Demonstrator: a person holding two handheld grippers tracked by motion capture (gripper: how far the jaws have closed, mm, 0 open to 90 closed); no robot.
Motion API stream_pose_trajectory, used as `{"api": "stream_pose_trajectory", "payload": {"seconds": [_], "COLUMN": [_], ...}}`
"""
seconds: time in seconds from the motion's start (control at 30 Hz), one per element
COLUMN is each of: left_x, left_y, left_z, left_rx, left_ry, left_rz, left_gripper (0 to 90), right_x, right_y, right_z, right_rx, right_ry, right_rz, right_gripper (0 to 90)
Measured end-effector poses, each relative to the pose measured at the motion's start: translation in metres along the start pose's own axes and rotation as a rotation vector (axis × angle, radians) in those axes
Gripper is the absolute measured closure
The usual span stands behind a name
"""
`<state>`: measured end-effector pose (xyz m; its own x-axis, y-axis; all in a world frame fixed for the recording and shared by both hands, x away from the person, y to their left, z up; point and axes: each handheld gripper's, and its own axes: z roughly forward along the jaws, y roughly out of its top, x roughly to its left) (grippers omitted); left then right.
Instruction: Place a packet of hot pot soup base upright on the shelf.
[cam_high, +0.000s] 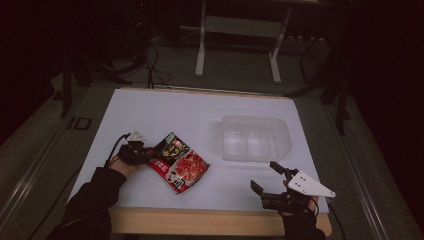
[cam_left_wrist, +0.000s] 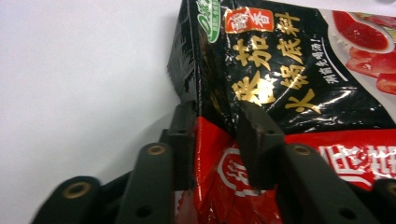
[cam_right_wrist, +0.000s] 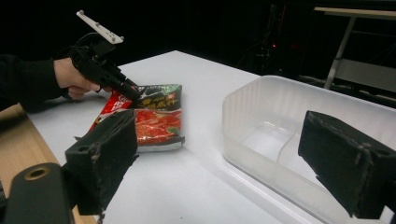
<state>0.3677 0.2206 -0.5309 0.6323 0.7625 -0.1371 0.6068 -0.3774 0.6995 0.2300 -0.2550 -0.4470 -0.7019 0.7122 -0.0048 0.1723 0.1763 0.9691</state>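
We log the red and black sauce packet (cam_high: 178, 163) lying flat on the white table (cam_high: 165, 107), just left of the clear plastic bin (cam_high: 256, 137) and apart from it. The packet is a glossy film pouch, creased along its edges; we judge it light, soft and pliable, with a slick surface that could slide between the pads. Its filling probably shifts inside, so a hold on the flat middle would bulge and slip. The sealed edge, where the film is doubled and stiffer, looks to us the better place to take it.

The left gripper (cam_left_wrist: 215, 140) is at the packet's edge farthest from the bin. In the left gripper view its jaws stand on either side of a raised fold of the film, the pads pressing it, so we read it as closed on the packet. The fold is narrow; we would expect the pouch to hang and swing when lifted.

The right gripper (cam_high: 268, 182) sits on the near side of the bin, beyond its front corner, well apart from the packet. Its jaws are spread wide with nothing between them.

The bin holds nothing that we can make out; a low divider shows inside.
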Motion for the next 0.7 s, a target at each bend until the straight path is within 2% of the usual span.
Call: {"api": "stream_pose_trajectory", "payload": {"seconds": [0.07,0.2,0.33,0.5,0.7], "left_x": [-0.002,-0.01,-0.014,-0.014,-0.022], "left_y": [0.001,0.0,0.001,0.007,0.019], "left_z": [0.0,0.0,-0.003,-0.012,-0.028], "left_rx": [0.005,-0.017,-0.035,-0.067,-0.119], "left_ry": [0.008,0.058,0.088,0.071,0.067], "left_rz": [0.016,0.052,0.073,0.058,0.084], "left_gripper": [78.2,86.1,88.5,88.7,88.7], "right_x": [0.0,0.0,0.0,-0.002,-0.002], "right_y": [0.0,0.0,0.0,-0.001,-0.001], "right_z": [0.0,0.001,0.0,0.0,0.0], "right_rx": [0.001,0.002,0.006,0.001,-0.002], "right_ry": [0.0,-0.002,-0.013,-0.024,-0.019], "right_rz": [0.0,-0.003,-0.016,-0.021,-0.015], "right_gripper": [11.7,11.8,11.8,11.8,11.8]}}
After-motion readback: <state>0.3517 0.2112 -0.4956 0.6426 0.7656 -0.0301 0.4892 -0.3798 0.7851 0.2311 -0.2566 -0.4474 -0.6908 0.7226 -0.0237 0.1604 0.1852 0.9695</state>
